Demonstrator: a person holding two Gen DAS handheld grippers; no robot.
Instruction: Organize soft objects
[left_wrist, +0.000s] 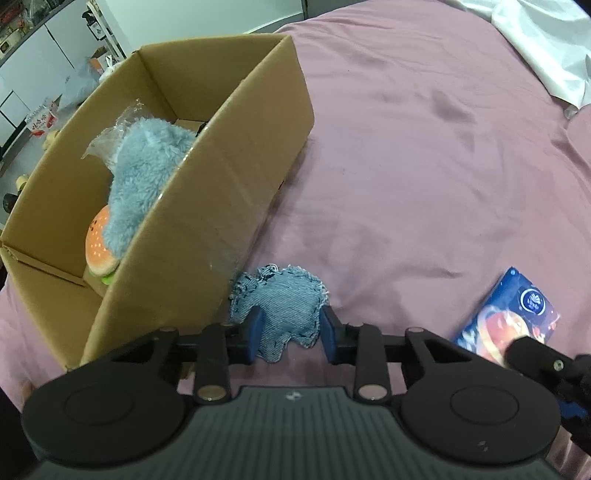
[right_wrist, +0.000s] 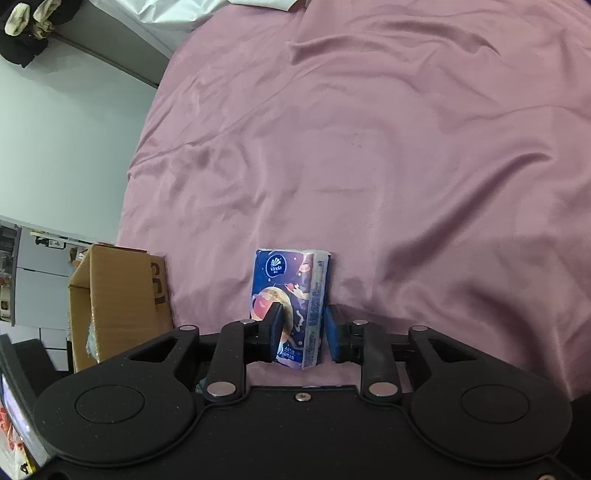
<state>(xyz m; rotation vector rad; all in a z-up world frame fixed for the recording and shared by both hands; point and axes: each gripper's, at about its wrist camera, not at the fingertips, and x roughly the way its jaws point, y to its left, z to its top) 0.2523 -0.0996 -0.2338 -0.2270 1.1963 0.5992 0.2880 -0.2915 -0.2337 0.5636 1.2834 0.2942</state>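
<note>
1. The left tongs (left_wrist: 291, 332) point steeply down with their blue pads on either flank of the denim toy (left_wrist: 282, 308). The pads meet the cloth at both edges, so I judge them closed on it, though how firmly they bite is hard to tell.
2. The denim toy lies on the bed (left_wrist: 424, 166), just beside the near corner of the cardboard box (left_wrist: 207, 221). Its frayed edge hangs below the pads, so a deeper bite into the padded middle would hold better than a pinch on the fringe.
3. The right tongs (right_wrist: 301, 330) hold the tissue pack (right_wrist: 291, 295) between them. The left pad lies against the printed face and the right pad sits at the side, and the pack stands upright between them, so I read this as a grip.
4. The tissue pack rests on the bed, well right of the box. It should be squeezed gently; too much force would dent the soft wrapper.
5. The box wall stands tall beside the denim toy, so lift straight up first, then carry over the rim.
6. Inside the box the blue plush (left_wrist: 144, 177) and the burger toy (left_wrist: 99, 251) fill the near end; the far end looks free for drops.
7. Move one hand at a time to keep the tongs from crossing above the box.
</note>
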